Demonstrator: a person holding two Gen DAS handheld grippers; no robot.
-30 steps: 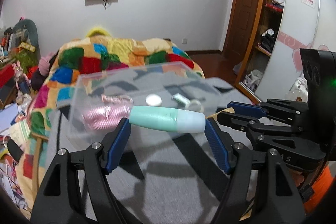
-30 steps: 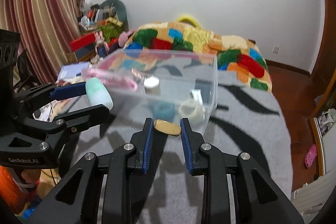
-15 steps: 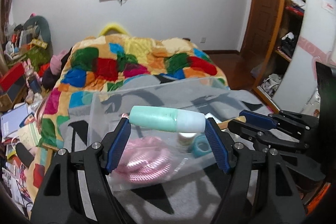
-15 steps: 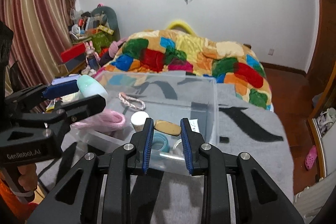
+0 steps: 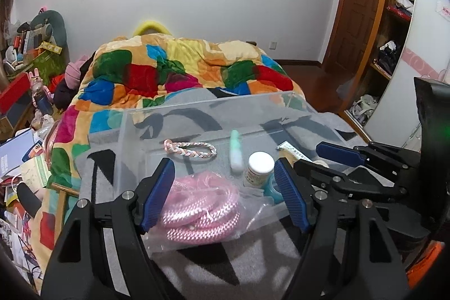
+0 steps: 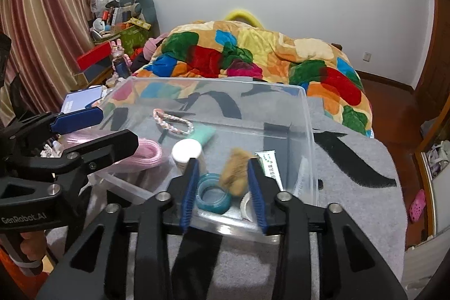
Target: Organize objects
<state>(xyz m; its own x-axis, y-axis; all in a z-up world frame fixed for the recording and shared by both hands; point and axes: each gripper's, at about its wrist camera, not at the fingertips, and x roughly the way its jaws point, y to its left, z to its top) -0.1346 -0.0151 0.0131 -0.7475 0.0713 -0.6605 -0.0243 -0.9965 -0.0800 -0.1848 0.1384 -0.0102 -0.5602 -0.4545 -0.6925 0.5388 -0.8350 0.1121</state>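
Observation:
A clear plastic bin (image 5: 132, 131) (image 6: 308, 131) sits on the grey blanket. In it lie a mint-green tube (image 5: 235, 152) (image 6: 204, 134), a pink rope coil (image 5: 201, 211) (image 6: 146, 153), a braided pink loop (image 5: 191, 149) (image 6: 173, 121), a white-capped jar (image 5: 259, 167) (image 6: 186, 150), a teal tape roll (image 6: 212, 196) and a white tube (image 6: 268, 163). My left gripper (image 5: 225, 196) (image 6: 98, 128) is open and empty over the bin. My right gripper (image 6: 222, 186) (image 5: 323, 159) is open; a blurred tan object (image 6: 234, 173) is between its fingers, loose over the bin.
A bed with a colourful patchwork quilt (image 5: 180, 69) (image 6: 253, 55) lies behind the bin. Cluttered shelves and boxes (image 6: 112, 41) stand at the left by the curtain. A wardrobe with open shelves (image 5: 393, 18) stands at the right.
Both grippers moved over the bin and opened. The green tube left the left gripper and now lies in the bin. The tan object left the right gripper's grip.

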